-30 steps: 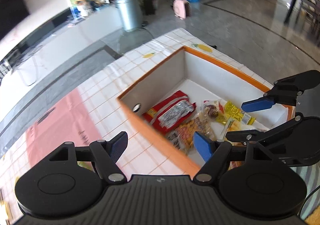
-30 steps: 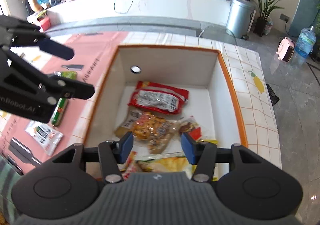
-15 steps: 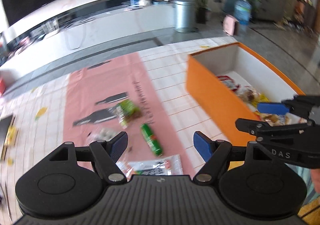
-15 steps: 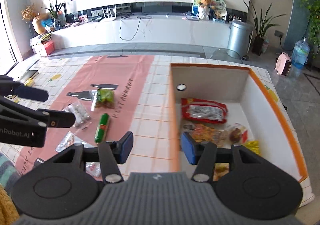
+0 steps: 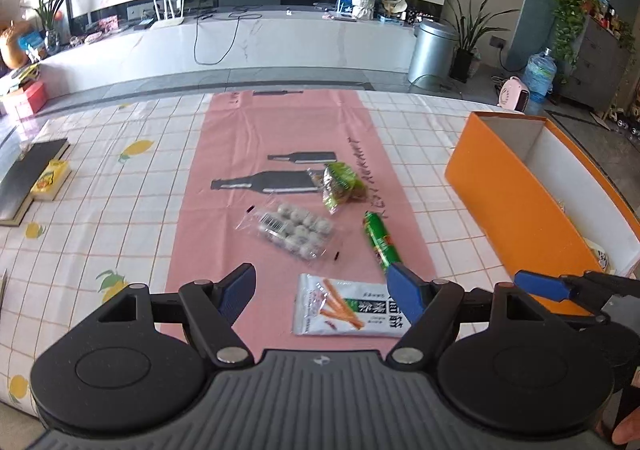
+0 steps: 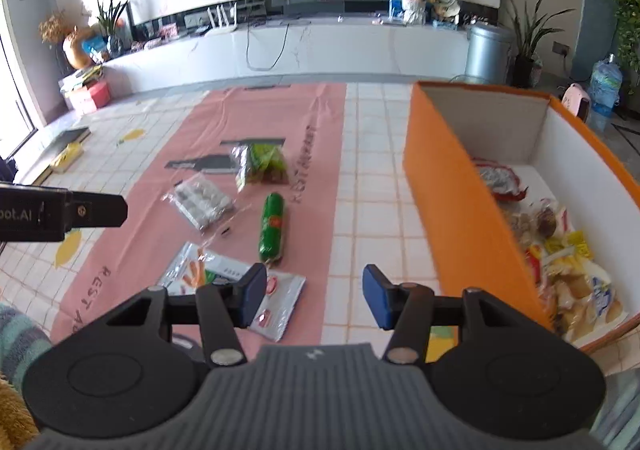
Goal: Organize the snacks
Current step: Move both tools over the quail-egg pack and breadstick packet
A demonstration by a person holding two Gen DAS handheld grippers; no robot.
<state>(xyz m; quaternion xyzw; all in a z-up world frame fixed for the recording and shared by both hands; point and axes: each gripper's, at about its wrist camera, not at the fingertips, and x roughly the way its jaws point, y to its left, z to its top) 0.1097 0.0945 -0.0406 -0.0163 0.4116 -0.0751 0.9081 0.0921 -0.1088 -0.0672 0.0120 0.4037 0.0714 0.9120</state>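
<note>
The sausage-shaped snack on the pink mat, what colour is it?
Green, with a small red-orange label; the snack shows best in the right wrist view.

Left gripper [image 5: 322,292]: black linkage arms, blue pads, silver pivot screws, ribbed grey housing with small logo; right gripper [image 6: 315,298]: same build; white lettering on the left gripper's side in the right view.
</note>
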